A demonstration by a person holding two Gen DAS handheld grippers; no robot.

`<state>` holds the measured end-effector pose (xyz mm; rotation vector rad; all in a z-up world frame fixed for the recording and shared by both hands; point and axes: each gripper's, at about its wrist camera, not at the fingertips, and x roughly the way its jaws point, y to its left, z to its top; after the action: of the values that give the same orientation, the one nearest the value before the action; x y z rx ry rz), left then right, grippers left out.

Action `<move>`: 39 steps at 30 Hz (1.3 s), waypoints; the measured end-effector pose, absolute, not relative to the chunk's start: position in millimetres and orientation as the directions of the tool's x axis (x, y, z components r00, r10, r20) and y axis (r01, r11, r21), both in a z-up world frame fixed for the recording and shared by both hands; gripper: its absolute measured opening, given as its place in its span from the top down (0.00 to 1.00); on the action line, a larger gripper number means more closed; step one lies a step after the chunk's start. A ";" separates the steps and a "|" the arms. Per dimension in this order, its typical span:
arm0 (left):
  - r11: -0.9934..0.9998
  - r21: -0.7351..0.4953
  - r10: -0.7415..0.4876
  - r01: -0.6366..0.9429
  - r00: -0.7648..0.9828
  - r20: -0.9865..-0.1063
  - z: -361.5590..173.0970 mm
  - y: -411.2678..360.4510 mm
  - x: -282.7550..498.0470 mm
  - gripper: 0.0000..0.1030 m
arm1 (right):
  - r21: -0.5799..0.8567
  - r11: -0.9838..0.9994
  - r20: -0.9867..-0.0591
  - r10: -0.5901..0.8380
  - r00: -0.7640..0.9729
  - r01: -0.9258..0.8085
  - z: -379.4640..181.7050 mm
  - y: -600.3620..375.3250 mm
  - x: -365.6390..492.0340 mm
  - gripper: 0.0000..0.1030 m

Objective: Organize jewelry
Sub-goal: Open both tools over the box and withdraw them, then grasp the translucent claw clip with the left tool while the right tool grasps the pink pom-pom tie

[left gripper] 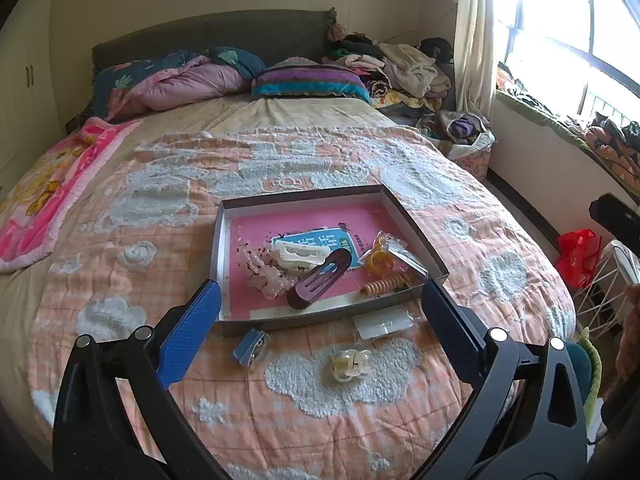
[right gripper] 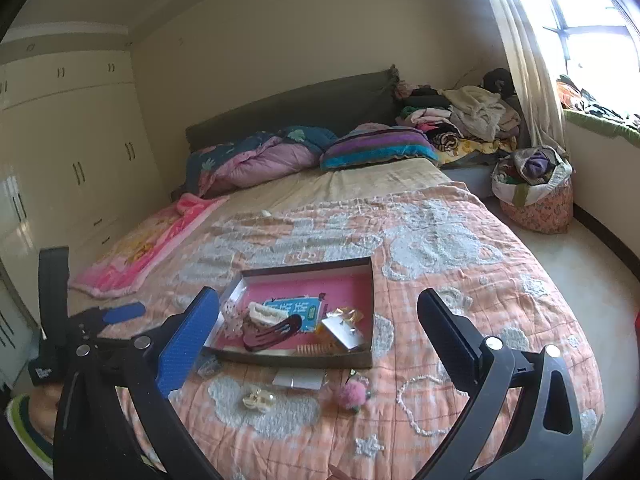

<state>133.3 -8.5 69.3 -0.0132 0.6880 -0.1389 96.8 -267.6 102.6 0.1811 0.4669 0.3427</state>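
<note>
Bed with peach quilt (left gripper: 280, 184): extends ahead of and beneath both sets of fingers and bears every item noted below.

Shallow tray (left gripper: 304, 196), pink-lined: in the left wrist view it lies just beyond the fingertips, its near rim spanning most of the gap between them. In the right wrist view the tray (right gripper: 372, 280) sits ahead, nearer the left-hand finger than the right-hand one.

Left gripper (left gripper: 320, 300): fingers spread wide, nothing between the pads. The blue pad (left gripper: 192, 332) stands beside the tray's near left corner.

Right gripper (right gripper: 318, 316): fingers likewise wide apart and empty.

Tray contents, ahead of the left fingertips: a dark maroon hair clip (left gripper: 320, 280) lying diagonally at centre, a white claw clip (left gripper: 298, 254) behind it, a pale pink floral piece (left gripper: 266, 276) toward the left finger, a yellow ring-shaped item in a clear packet (left gripper: 380, 258) and a coiled tan hair tie (left gripper: 384, 286) toward the right finger.

Outside the tray, on the quilt between the left fingers: a small blue box (left gripper: 250, 348), a flat clear packet (left gripper: 384, 322) and a translucent cream claw clip (left gripper: 352, 362).

Between the right fingers, nearer than the tray: a pink pom-pom piece (right gripper: 352, 394) and a white bead strand (right gripper: 420, 404), the latter close to the right-hand finger.
</note>
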 end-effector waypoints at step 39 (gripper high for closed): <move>0.994 0.028 -0.051 0.102 0.693 -0.719 13.9 -2.0 78.6 0.09 | 0.149 0.926 -0.594 0.364 0.717 -0.347 29.8 -247.0 57.5 0.04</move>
<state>78.6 -2.0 13.9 0.0676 0.8011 -0.0851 57.5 -247.0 29.8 0.0278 0.6634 0.3936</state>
